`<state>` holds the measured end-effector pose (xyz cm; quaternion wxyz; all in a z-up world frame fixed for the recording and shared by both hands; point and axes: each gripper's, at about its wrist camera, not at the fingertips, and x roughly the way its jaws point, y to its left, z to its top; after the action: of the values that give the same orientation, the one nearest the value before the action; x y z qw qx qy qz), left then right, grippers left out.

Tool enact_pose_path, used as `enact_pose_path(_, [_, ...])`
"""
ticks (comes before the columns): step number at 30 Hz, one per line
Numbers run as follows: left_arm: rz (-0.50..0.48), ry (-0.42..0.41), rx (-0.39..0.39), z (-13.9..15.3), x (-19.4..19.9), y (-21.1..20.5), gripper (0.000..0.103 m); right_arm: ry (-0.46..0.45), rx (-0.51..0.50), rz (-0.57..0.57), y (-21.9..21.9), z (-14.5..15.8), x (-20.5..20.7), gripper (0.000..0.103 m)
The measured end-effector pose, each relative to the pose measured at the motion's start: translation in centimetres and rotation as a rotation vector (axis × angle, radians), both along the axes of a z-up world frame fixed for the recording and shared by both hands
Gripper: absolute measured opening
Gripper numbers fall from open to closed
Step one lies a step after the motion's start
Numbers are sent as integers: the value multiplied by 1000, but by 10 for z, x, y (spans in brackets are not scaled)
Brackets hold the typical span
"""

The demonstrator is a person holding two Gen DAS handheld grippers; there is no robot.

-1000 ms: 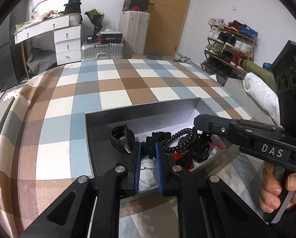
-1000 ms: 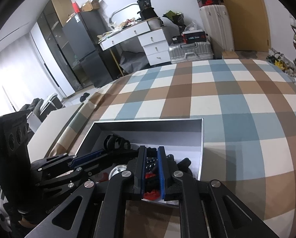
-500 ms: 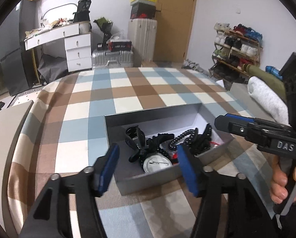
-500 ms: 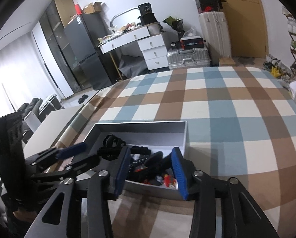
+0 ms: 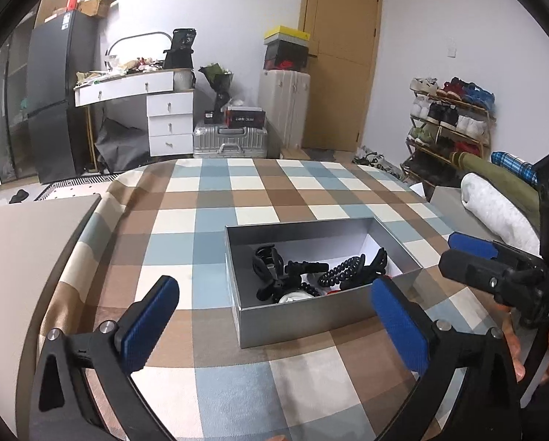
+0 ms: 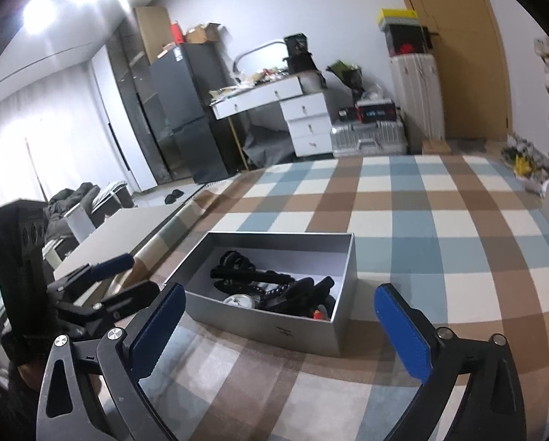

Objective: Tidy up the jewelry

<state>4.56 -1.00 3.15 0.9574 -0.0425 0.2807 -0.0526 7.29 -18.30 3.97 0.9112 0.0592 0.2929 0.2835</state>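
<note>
A grey open box (image 5: 304,316) sits on the checked bedspread and also shows in the right wrist view (image 6: 274,327). Inside lie black hair clips (image 5: 271,264), a black beaded string (image 5: 342,268), a round white-faced piece (image 5: 293,298) and small red bits (image 6: 316,315). My left gripper (image 5: 274,327) is wide open and empty, held back from the box's near wall. My right gripper (image 6: 280,327) is wide open and empty, also back from the box; it shows in the left wrist view (image 5: 469,253) to the box's right.
The checked bedspread (image 5: 215,198) stretches beyond the box. A beige panel (image 5: 24,242) lies along the bed's left edge. Rolled bedding (image 5: 495,205) lies at the right. A white desk (image 5: 135,84), suitcases (image 5: 230,139) and a shoe rack (image 5: 447,121) stand beyond.
Both grippers were shut down inside the box among the jewelry. They have opened wide and pulled back and up, empty. The items stay in the box.
</note>
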Motion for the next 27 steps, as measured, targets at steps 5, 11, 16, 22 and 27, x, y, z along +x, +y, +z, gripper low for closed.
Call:
enact_pose_path(5, [34,-35,11,-5,-4,2,102,-72,-49,13,6,0,-11,103])
enact_pose_path(11, [42,-60,8,-16,-4,4,102,-110,-12,15,1,-8,-15,103])
enact_pose_path(16, [37,-82,41,-18,-7,-1,102,-128,7,-19,-7,-16,-12,103])
enact_pose_path(22, [29,-94,56,-18,-10,-4,102,-149,13,-52,-14,-18,-12,103])
enact_pose_path(27, [46,-95,76,-18,-11,-6,102,-138,25,-57,-17,-19,-9,103])
